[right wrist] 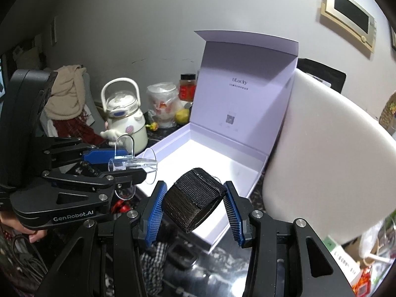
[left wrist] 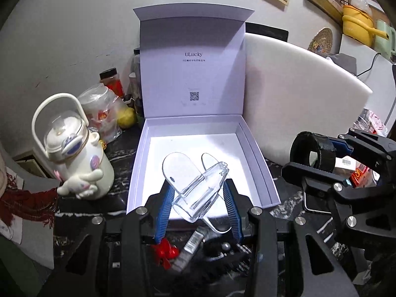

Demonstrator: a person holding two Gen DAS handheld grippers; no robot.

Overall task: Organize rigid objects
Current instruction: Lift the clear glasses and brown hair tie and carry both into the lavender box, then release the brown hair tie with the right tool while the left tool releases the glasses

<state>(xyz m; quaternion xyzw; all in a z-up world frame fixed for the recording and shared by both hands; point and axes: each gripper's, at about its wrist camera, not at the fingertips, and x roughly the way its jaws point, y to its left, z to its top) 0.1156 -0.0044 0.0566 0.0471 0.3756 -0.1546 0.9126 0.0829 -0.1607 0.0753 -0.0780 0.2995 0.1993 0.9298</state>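
Observation:
A white gift box (left wrist: 257, 163) stands open on the dark counter, lid upright, its floor bare. My left gripper (left wrist: 198, 193) is shut on a clear acrylic stand (left wrist: 198, 185), held over the box's near edge. In the right wrist view the same clear acrylic stand (right wrist: 133, 163) shows between the left gripper's fingers (right wrist: 104, 154), left of the box (right wrist: 247, 173). My right gripper (right wrist: 194, 201) is shut on a black rolled strap (right wrist: 195, 198), above the box's near corner. The strap (left wrist: 313, 152) and right gripper also appear at the right of the left wrist view.
A cream character kettle (left wrist: 74, 158) stands left of the box, with a bagged cup (left wrist: 104, 113), a lemon (left wrist: 126, 117) and a jar (left wrist: 111, 81) behind it. A white board (left wrist: 297, 94) leans right of the box. A red bow (left wrist: 164, 251) and small items lie below the left gripper.

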